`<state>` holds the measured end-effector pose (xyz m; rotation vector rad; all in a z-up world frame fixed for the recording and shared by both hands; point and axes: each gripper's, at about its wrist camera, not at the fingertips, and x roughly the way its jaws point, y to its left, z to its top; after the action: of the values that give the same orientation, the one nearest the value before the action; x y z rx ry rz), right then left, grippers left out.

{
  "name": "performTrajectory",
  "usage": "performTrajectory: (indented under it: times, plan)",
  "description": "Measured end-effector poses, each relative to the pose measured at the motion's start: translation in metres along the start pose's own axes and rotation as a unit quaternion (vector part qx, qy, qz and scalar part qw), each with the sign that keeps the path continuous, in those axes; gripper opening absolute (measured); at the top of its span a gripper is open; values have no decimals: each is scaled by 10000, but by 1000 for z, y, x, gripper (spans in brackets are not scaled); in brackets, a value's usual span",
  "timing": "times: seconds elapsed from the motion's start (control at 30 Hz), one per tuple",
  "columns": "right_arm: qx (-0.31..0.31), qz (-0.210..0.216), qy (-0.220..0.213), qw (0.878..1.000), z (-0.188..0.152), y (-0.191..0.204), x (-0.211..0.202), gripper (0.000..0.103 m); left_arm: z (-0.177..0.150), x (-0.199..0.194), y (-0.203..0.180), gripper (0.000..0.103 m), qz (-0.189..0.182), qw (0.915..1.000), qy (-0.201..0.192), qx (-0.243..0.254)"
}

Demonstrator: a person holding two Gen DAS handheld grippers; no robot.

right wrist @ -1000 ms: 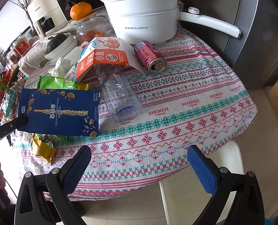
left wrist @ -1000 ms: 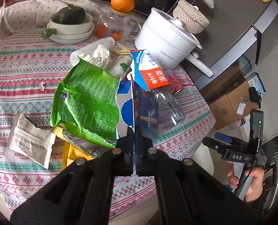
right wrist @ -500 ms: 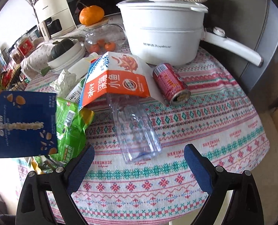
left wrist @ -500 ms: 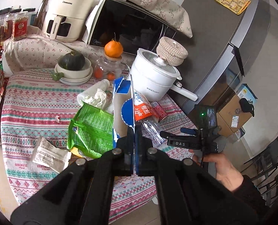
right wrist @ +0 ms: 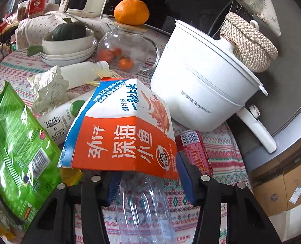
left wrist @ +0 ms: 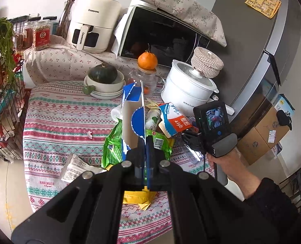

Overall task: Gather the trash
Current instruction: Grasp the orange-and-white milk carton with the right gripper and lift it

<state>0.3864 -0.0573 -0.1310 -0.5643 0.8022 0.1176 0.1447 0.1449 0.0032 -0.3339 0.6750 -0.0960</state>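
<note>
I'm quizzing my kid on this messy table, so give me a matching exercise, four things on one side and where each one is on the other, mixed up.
Things:
1. orange
2. green squash
3. woven basket
4. clear plastic bottle

Places:
A. in a white bowl
B. on top of the white pot's lid
C. lying between the right tool's fingers
D. on the glass jar's lid

Pairs: 1-D, 2-A, 3-B, 4-C
</note>
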Motion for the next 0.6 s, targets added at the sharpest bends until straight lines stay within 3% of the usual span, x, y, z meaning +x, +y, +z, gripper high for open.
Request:
performTrajectory:
  times: [0.03,0.2,0.43,0.6]
  plan:
    - [41,1,-39,10000,3,-1,0,22,0,-1,1,1,0,10000,-6,-18]
    - [524,50,-505,9973,14,-23,-28,4,1,-5,1,1,-18,9999,-103,-91]
    - [957,244,-880,9912,11,-65,-93,2,2,-11,-6,1,-223,9995,-194,-137]
    - [1379,515,-859,9854,-17,-94,-140,2,-1,-18,-24,1,-483,9986,-217,-2]
